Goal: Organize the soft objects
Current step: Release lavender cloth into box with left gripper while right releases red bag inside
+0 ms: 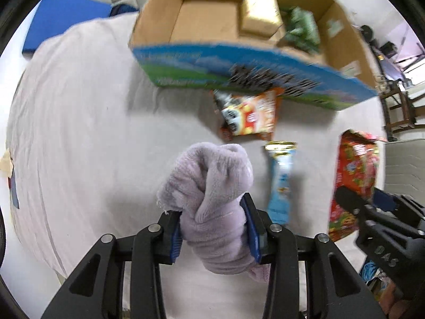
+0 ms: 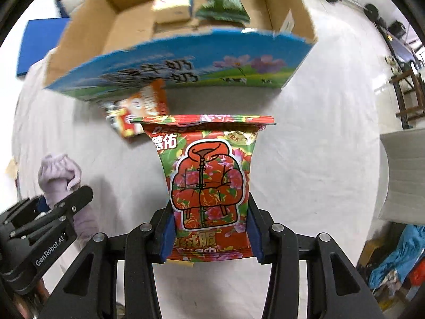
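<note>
White cloth covered the table [image 1: 79,133] in the left wrist view, with an open cardboard box printed in blue and green [image 1: 239,61] at its far side. The left gripper [image 1: 215,228] was clamped on a lilac plush towel rolled into a bundle [image 1: 212,186], its blue pads sunk deep into the pile, the bundle off the cloth. Soft and light, it looked likely to squash rather than slip, so a hold across its middle seemed safest. A slim blue sachet [image 1: 279,183] and an orange snack packet [image 1: 252,114] lay on the cloth nearby.

From the right wrist, the same box [image 2: 186,61] sat ahead. The right gripper [image 2: 211,228] pinched a red flower-printed crinkly foil packet [image 2: 209,183] by its lower sides, the packet standing up between the pads. It looked puffy, light and slick; too hard a squeeze might burst it.
</note>
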`<state>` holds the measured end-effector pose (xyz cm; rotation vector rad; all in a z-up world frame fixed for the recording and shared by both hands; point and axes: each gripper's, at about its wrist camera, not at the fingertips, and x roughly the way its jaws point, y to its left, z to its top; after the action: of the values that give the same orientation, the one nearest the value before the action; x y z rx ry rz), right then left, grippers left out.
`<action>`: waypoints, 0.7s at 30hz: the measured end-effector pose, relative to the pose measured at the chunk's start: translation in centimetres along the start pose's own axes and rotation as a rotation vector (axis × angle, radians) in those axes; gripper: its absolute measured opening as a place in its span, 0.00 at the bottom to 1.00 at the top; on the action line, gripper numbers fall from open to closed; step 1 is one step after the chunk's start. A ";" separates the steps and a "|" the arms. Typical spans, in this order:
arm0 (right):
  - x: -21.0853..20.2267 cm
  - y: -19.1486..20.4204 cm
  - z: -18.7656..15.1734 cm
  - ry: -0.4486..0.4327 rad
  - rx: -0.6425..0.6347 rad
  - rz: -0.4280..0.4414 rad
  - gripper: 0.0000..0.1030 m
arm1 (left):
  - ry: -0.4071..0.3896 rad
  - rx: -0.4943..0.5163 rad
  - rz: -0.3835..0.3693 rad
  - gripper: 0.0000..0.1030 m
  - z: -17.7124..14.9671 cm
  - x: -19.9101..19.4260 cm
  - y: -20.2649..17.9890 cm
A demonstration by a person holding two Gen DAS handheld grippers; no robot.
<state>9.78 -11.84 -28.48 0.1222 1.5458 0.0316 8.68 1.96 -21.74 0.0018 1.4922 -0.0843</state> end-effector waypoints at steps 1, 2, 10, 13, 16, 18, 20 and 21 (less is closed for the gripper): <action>-1.0 -0.5 0.0 -0.008 -0.005 0.008 0.46 | -0.015 0.009 -0.002 0.35 0.0 -0.9 -0.2; -1.7 -0.5 -0.1 -0.017 -0.010 0.012 0.46 | -0.035 0.018 -0.011 0.35 -0.2 -2.3 -0.3; -7.8 -1.5 -0.4 -0.090 -0.027 0.057 0.46 | -0.134 0.046 -0.040 0.35 0.6 -6.9 -0.1; -9.9 -1.7 -0.3 -0.117 -0.025 0.076 0.46 | -0.161 0.042 -0.056 0.35 1.6 -7.5 0.0; -11.4 -1.6 0.0 -0.143 -0.025 0.091 0.46 | -0.185 0.039 -0.068 0.35 2.7 -8.6 -0.2; -12.2 -1.4 0.5 -0.158 -0.027 0.104 0.46 | -0.203 0.044 -0.070 0.35 3.8 -9.2 -0.3; -13.1 -1.2 1.3 -0.173 -0.026 0.119 0.46 | -0.218 0.049 -0.076 0.35 5.1 -9.5 -0.3; -13.5 -1.1 1.7 -0.182 -0.027 0.124 0.46 | -0.230 0.053 -0.073 0.35 5.9 -9.8 -0.4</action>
<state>11.11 -14.38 -15.16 0.1945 1.3543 0.1363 13.81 1.82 -11.53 -0.0191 1.2598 -0.1769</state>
